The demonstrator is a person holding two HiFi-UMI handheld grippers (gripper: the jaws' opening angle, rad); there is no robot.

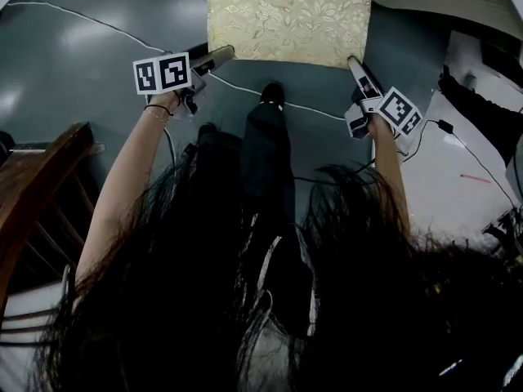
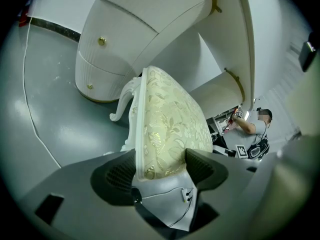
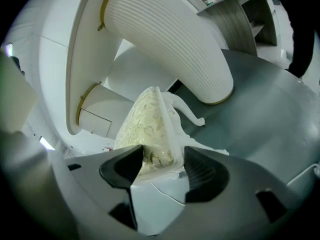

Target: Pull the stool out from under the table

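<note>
The stool [image 1: 288,15] has a cream floral cushion and white carved legs, and stands on the grey floor ahead of me. My left gripper [image 1: 222,55] is shut on its near left corner, and my right gripper [image 1: 355,62] is shut on its near right corner. In the left gripper view the cushion edge [image 2: 165,134] sits clamped between the dark pads [image 2: 120,176] of the left gripper [image 2: 162,171]. The right gripper view shows the cushion corner [image 3: 150,129] pinched the same way in the right gripper [image 3: 160,166]. The white table [image 2: 150,29] curves over behind the stool.
A white cable [image 1: 98,21] runs across the floor in front of my feet [image 1: 273,95]. A wooden chair [image 1: 37,194] stands at my left. A white board [image 1: 466,170] with cables lies at the right. A person [image 2: 252,129] sits beyond the table.
</note>
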